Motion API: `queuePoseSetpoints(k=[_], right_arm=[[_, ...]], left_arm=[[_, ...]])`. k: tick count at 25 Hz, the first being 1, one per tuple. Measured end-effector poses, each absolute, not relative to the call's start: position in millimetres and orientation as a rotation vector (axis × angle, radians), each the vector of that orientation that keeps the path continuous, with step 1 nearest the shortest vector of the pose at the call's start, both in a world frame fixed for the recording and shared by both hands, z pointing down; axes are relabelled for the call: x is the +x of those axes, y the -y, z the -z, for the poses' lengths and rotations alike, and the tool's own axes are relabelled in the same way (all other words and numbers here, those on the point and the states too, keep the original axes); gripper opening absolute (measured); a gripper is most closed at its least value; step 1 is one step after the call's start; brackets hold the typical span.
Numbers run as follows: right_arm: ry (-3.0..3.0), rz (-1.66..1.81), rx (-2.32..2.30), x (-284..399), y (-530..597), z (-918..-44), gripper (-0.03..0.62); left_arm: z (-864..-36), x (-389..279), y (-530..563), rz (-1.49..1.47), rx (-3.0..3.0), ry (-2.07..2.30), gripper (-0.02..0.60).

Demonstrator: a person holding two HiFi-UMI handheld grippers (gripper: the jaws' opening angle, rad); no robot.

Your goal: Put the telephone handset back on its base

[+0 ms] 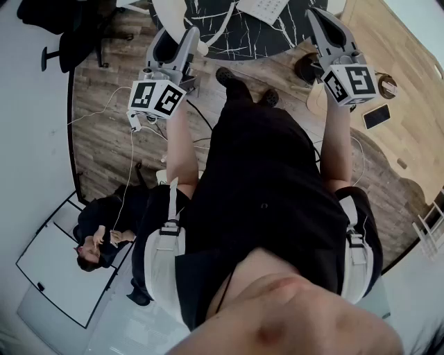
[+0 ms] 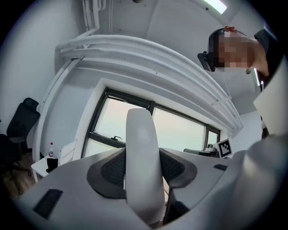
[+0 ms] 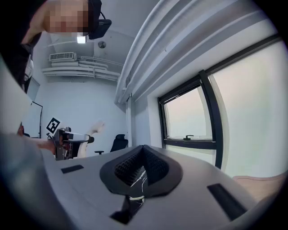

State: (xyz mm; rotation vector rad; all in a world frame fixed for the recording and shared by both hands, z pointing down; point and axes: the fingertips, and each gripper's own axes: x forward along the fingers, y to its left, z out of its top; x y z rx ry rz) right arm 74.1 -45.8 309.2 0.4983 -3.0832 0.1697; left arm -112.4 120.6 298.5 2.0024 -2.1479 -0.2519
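your left gripper pinching the white telephone handset between its black pads, your right gripper pressed together on nothing, both held out level at the dark marble table, wood floor below

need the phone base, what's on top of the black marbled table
A white keypad unit, probably the base, cut off by the picture's edge, and a white cord lie on the table. The left tool and right tool cover its sides.
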Motion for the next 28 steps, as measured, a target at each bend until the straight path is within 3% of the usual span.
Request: queuePoseSetpoints(k=[28], right_arm=[[3.102,-0.322,0.527,107,44,-327,0.031]], left_arm=[[-318,-88,-107,0.206,1.975,2.078,0.222]])
